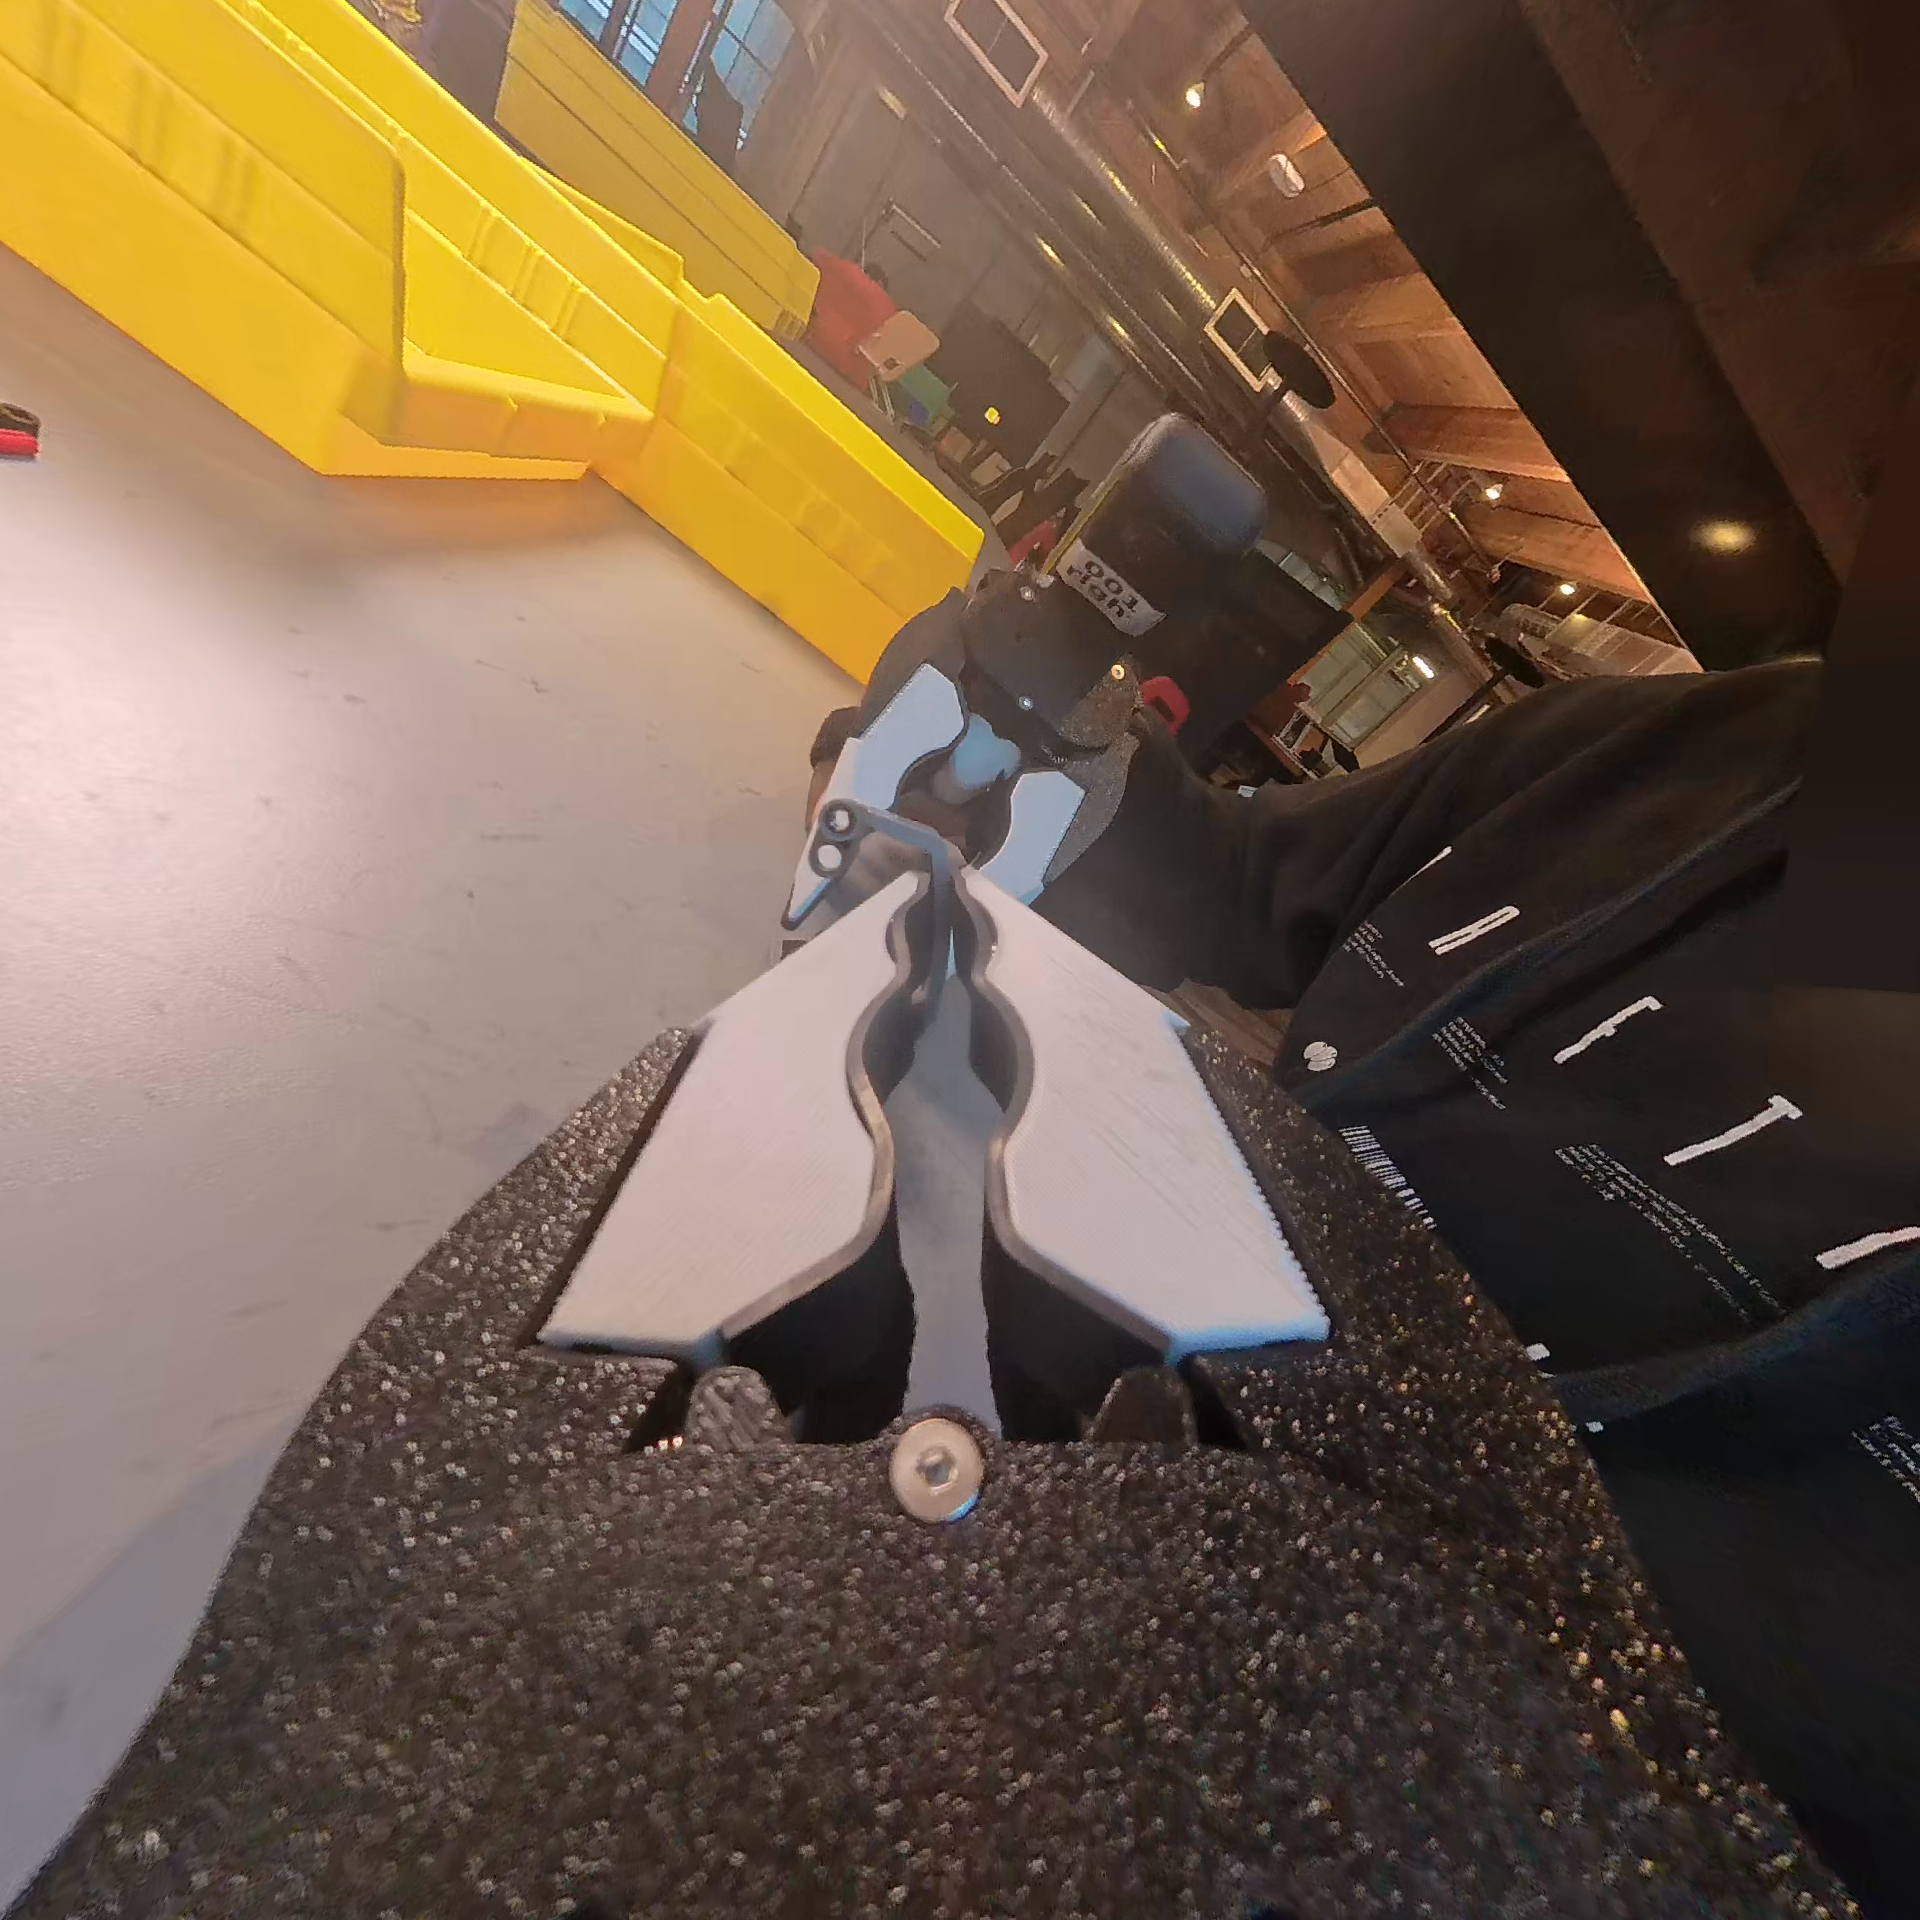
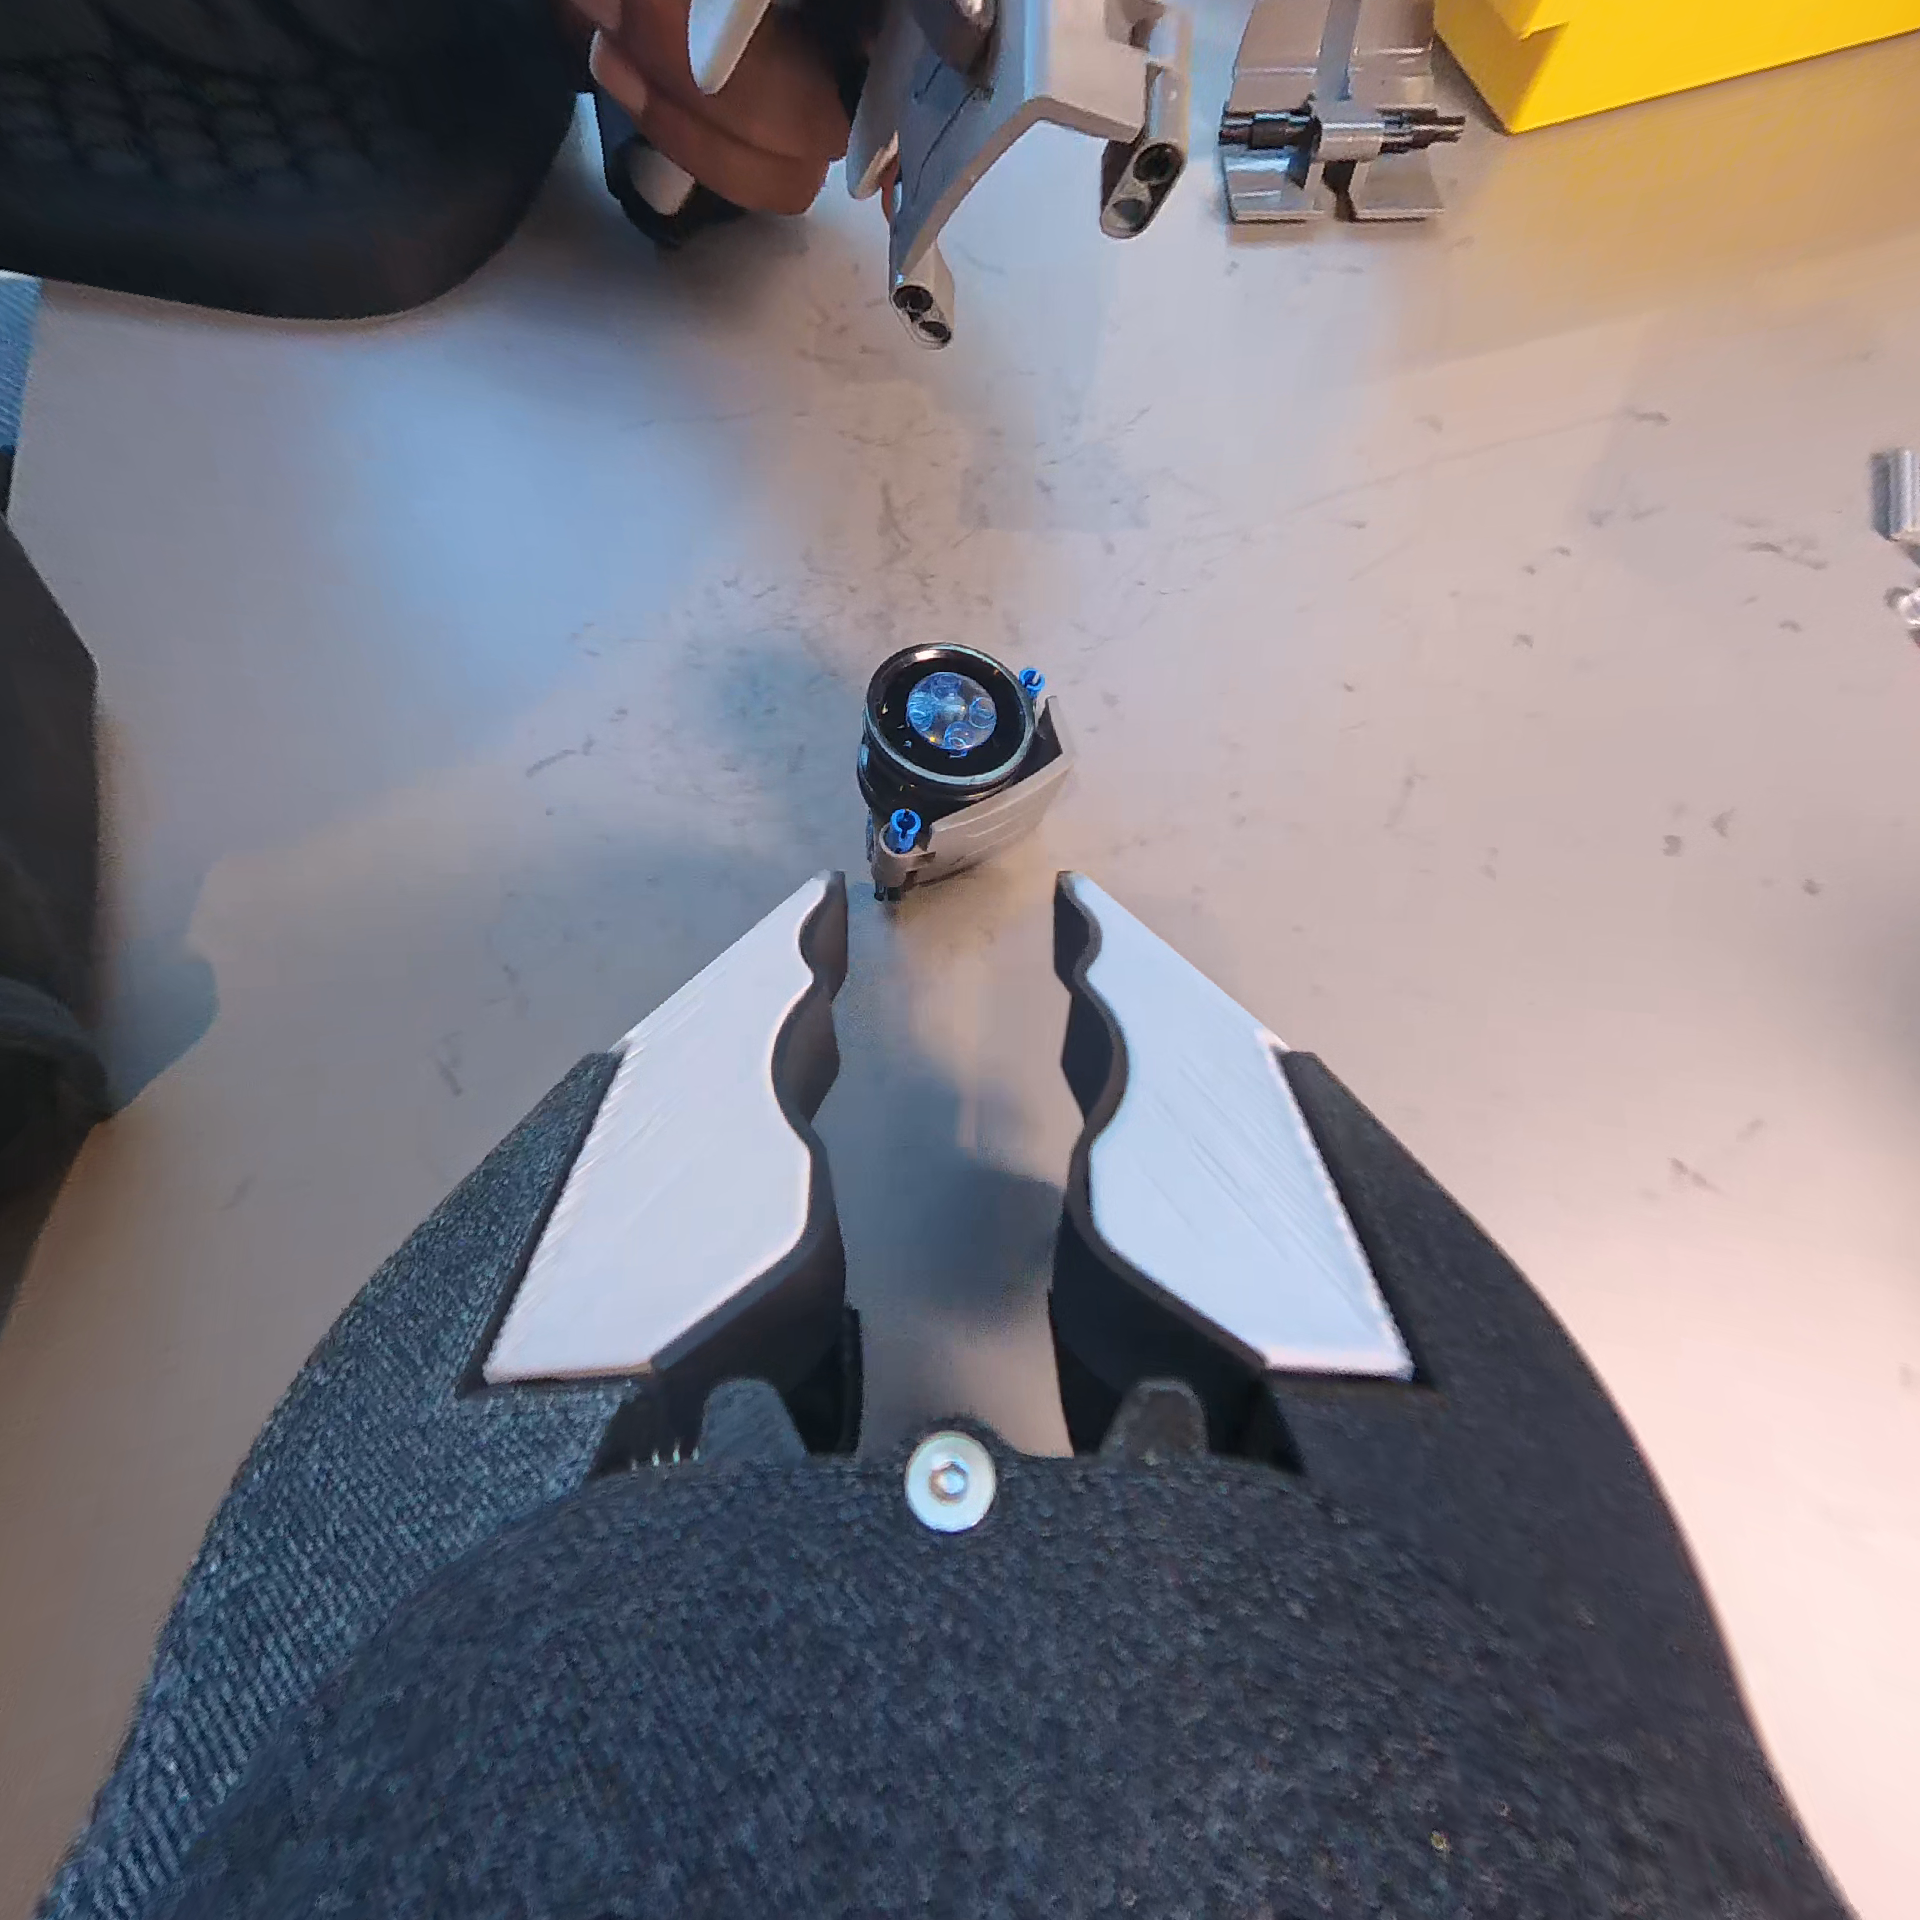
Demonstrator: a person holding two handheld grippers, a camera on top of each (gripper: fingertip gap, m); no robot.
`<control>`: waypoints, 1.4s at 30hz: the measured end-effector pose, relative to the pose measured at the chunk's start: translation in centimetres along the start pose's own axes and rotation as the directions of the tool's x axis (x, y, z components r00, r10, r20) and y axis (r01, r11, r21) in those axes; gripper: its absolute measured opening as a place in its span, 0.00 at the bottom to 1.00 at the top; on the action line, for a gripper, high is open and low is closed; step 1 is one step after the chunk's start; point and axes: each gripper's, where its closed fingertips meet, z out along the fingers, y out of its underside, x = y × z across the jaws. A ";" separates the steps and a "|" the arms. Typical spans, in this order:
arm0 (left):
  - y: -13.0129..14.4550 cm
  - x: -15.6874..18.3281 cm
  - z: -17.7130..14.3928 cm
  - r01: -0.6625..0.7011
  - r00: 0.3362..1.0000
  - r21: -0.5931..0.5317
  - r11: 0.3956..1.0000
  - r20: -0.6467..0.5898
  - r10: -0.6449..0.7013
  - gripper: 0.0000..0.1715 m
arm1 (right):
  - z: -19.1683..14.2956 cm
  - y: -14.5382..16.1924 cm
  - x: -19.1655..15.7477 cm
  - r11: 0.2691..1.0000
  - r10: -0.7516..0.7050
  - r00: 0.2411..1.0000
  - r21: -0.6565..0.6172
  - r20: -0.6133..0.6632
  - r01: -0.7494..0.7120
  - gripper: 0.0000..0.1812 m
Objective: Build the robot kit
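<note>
Left hand-held gripper [image 1: 940,894]: white ribbed fingers [image 1: 748,1132] closed almost tip to tip, clamped on a thin grey angled bracket with paired round holes at its free end [image 1: 857,836]. The bracket is held above the pale grey scuffed tabletop [image 1: 312,831], its holed end projecting past the fingertips. In the right wrist view the same bracket [image 2: 940,197] hangs at the far edge of the tabletop, beside a person's hand [image 2: 717,114] in a dark sleeve.

Right hand-held gripper [image 2: 951,883]: white fingers [image 2: 686,1164] spread well apart, nothing between them. It shows also in the left wrist view [image 1: 935,790], just beyond the held bracket.

Black round lens-like part with a bluish glass centre, seated in a grey plastic housing with small blue pins [image 2: 956,769]: lies on the tabletop towards its middle, just beyond the right fingertips and close to the left one; whether it touches is unclear.

Grey blocky assembly with a dark cross-pin [image 2: 1335,145]: stands on the tabletop near its far edge, right of the bracket.

Yellow plastic bins, stacked [image 1: 468,301]: along the far side of the tabletop; one corner [image 2: 1662,52] shows at the far right corner.

Small silver part [image 2: 1901,509]: at the right edge of the tabletop, cut off by the frame.
</note>
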 end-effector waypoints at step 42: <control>-3.9 1.9 3.2 0.109 0.991 0.275 0.955 -0.110 -0.081 0.00 | -3.7 -9.1 1.0 0.833 0.130 0.991 0.547 -0.040 -0.087 0.14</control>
